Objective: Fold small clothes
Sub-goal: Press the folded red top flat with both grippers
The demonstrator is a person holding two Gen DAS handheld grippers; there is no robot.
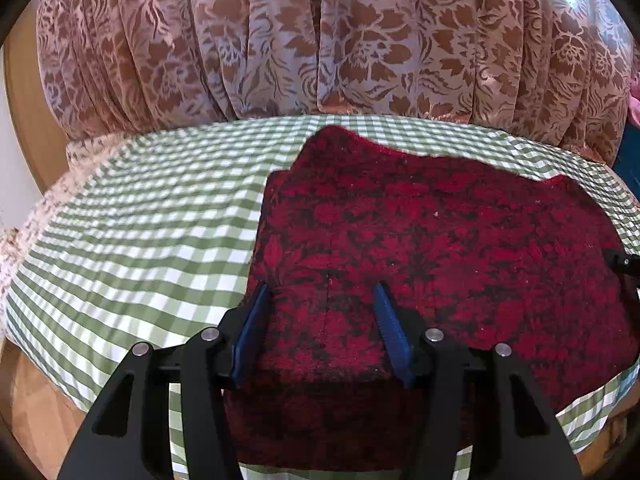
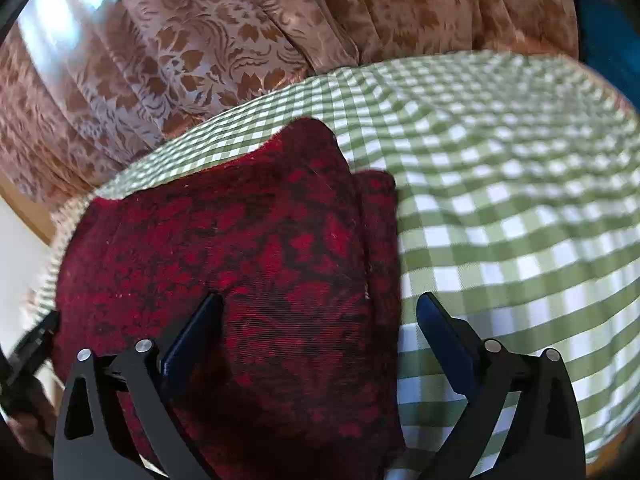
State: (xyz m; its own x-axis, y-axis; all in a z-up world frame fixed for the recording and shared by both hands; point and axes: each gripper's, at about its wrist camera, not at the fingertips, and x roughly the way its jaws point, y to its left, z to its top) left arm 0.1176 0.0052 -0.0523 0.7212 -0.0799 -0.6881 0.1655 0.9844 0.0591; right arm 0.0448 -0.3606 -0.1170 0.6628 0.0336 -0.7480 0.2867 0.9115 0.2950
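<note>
- Flowery brown curtain [image 1: 280,40] behind a table [image 1: 140,220] with a green checked cloth.
- Red patterned garment [image 1: 420,240] lies there, looks partly folded, more folds probably left.
- Left gripper [image 1: 322,292] and right gripper [image 2: 320,304] both spread apart over it, holding nothing.

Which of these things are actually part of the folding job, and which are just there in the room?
Part of the job:
- red and black patterned garment, lying on the table
- left claw, open over the garment
- right claw, open at the garment's edge

Just there:
- green checked tablecloth
- floral curtain
</note>
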